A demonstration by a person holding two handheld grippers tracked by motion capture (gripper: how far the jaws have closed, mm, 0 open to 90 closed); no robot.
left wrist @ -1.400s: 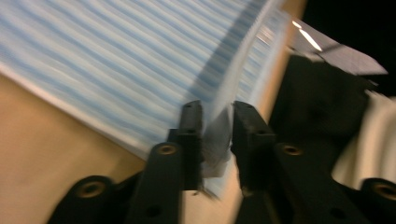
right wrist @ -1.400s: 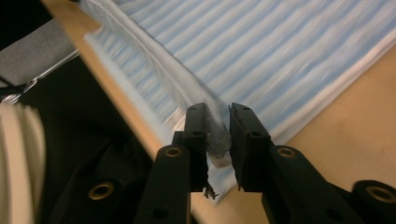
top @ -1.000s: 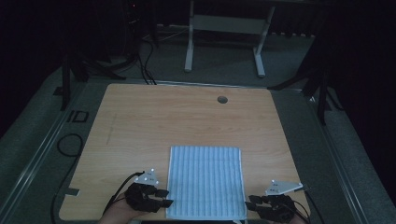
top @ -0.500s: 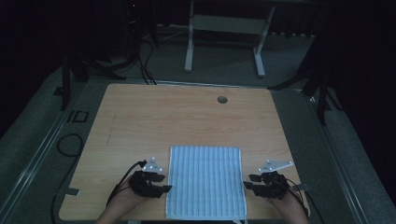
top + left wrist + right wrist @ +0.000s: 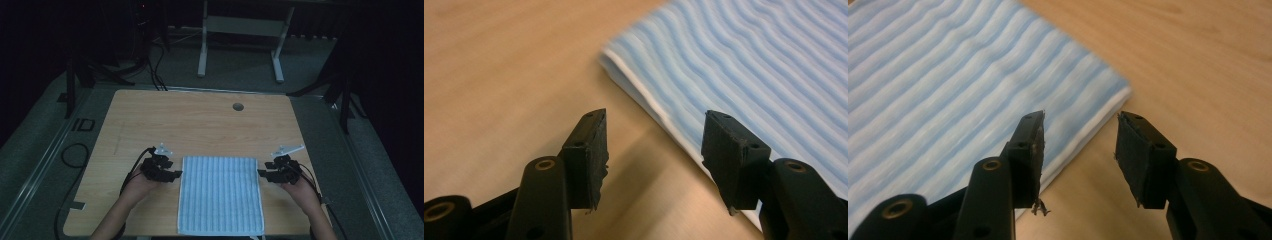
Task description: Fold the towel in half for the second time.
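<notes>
Lying flat on the counter point(image 5: 150, 115), a blue striped cloth point(image 5: 220, 192) is flanked by the left gripper point(image 5: 175, 173) and right gripper point(image 5: 261, 173), fingers point(image 5: 586, 155) held apart, empty; soft and light, its far corners are judged best pinched.

left tongs point(image 5: 176, 174): jaws gaping, gripping nothing, pointing inward (toward the right hand) | right tongs point(image 5: 261, 173): jaws gaping, empty, pointing inward | left hand point(image 5: 136, 184) and right hand point(image 5: 301, 186): reaching in from the near edge, holding both tongs level
</notes>
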